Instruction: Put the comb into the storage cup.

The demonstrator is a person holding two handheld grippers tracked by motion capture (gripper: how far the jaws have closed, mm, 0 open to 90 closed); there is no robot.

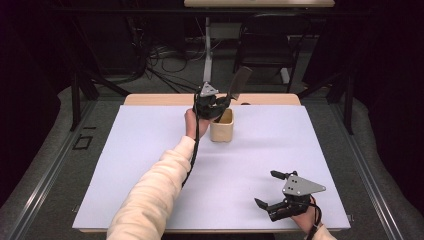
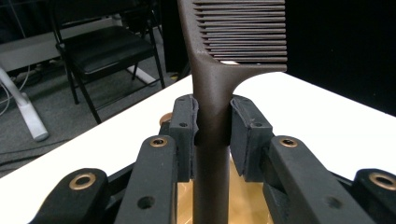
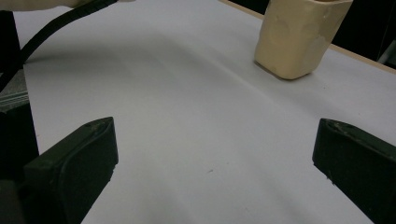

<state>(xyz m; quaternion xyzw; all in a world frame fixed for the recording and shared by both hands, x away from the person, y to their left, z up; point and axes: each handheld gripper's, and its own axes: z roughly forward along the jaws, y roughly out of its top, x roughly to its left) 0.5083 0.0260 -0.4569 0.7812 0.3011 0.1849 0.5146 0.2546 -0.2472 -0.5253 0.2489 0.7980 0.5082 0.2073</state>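
Black and idle at five o'clock on the table: right gripper, jaws spread wide, nothing between them, pointed toward the cup. Farther off, near twelve o'clock, left gripper over the tan cup, clamped tight on the handle of a dark comb, teeth up and tilted toward one o'clock. Probably either dropping the comb into the cup or lifting it out; cannot tell which. If dropping: handle held upright over the mouth, lowered, then released. Handle's lower end cut off in the left gripper view, cup floor hidden. Beyond the table, a chair in near darkness.
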